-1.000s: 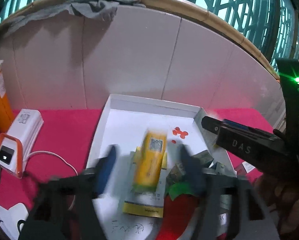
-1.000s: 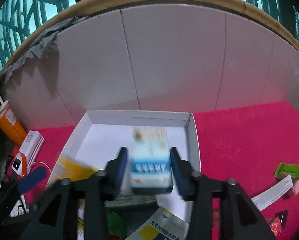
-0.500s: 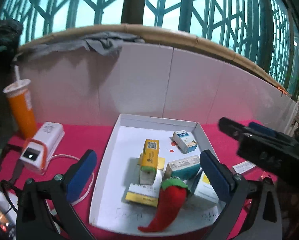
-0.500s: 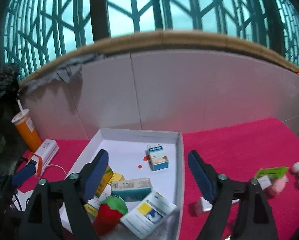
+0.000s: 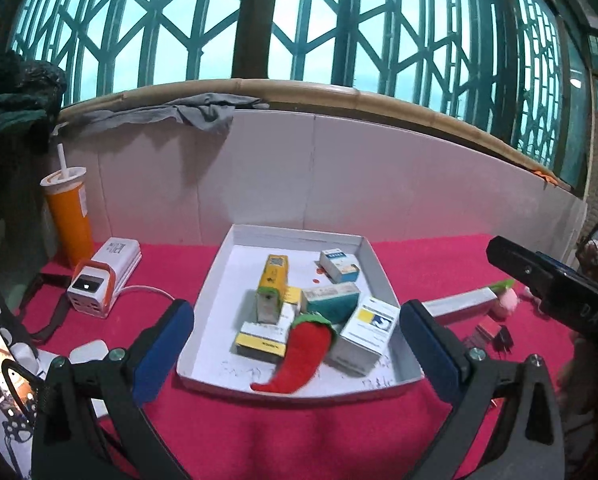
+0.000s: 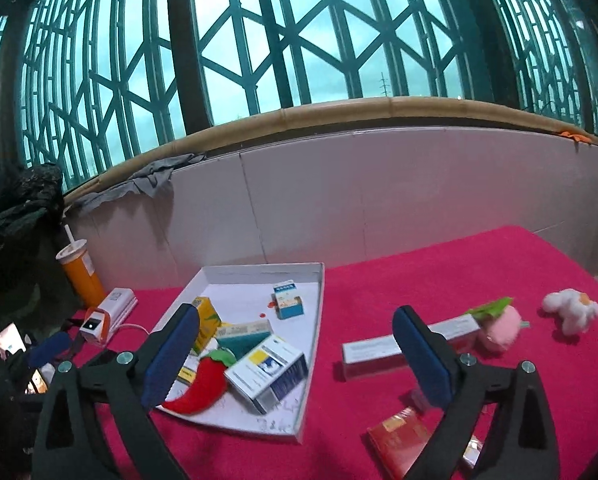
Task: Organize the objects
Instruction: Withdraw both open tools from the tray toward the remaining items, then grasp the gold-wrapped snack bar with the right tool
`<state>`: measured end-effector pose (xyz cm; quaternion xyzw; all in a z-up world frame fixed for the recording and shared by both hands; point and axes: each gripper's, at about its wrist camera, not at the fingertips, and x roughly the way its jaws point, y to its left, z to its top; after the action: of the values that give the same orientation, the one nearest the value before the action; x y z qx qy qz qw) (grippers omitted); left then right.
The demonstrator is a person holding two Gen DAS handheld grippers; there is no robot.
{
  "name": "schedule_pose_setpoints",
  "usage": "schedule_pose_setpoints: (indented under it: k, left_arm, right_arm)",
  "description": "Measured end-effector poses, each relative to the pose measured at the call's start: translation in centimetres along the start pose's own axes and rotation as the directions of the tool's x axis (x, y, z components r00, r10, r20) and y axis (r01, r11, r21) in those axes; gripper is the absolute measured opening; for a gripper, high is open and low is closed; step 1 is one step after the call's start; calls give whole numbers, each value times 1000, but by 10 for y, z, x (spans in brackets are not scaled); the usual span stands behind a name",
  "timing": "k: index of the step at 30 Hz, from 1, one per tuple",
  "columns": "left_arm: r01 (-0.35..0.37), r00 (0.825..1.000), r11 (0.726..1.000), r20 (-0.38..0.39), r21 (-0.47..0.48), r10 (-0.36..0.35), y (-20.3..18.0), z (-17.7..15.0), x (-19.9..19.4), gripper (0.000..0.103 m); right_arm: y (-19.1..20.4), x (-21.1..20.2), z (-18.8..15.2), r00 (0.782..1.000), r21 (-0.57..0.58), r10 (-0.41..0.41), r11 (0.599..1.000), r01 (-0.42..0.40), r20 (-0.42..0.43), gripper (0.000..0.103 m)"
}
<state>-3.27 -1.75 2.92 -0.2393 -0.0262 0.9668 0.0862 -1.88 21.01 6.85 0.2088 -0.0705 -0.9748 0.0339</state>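
done: shallow white cardboard tray (image 5: 219, 300) holds small medicine boxes and red plush chilli (image 5: 303, 350) | left: long white carton (image 6: 399, 346), pink plush (image 6: 499, 326), white plush (image 6: 571, 312), red packet (image 6: 399, 438) lie outside on pink cloth | left gripper (image 5: 295, 344) wide apart, empty | right gripper (image 6: 295, 354) jaws opening, empty
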Motion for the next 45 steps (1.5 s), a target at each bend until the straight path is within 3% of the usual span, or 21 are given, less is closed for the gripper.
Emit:
schedule_pose_setpoints:
  k: [9,13,17,24,32,35,37,39,45]
  left_arm:
    - [-88,996,996,32,18,87,-15,-13,-21,103]
    - [-99,994,995,36,-11,99,-12,-14,-29,103]
    - [-95,995,995,37,22,95,-23,-18,-31,103]
    - [49,996,995,-73,82,-43,-48,-41,-10,103]
    - [187,974,974,-158,131,-165,-78,-57,4,103]
    - [243,960,957,-181,160,-213,-90,-61,4,103]
    - [283,946,945,-212,166,-246,-99,-65,6,103]
    - [316,931,932,-247,176,-269,-110,-69,10,103]
    - [381,899,900,-312,211,-307,-136,-82,15,103]
  right_arm:
    - [-24,-40,-17,997,-56,-66,996,69,45,103]
    - [-39,-55,-21,996,-36,-77,996,79,55,103]
    - [-54,-66,-27,992,-28,-109,993,111,64,103]
    - [-101,-80,-33,981,51,-191,981,189,41,103]
    - [-136,-82,-38,979,101,-201,974,201,-10,103]
    - [-148,-68,-48,982,57,-164,984,170,-88,103]
    - [-160,-51,-62,975,27,-120,991,127,-188,103]
    - [-171,-36,-76,960,17,-71,997,78,-271,95]
    - [-177,-5,-104,923,-47,-29,999,12,-383,78]
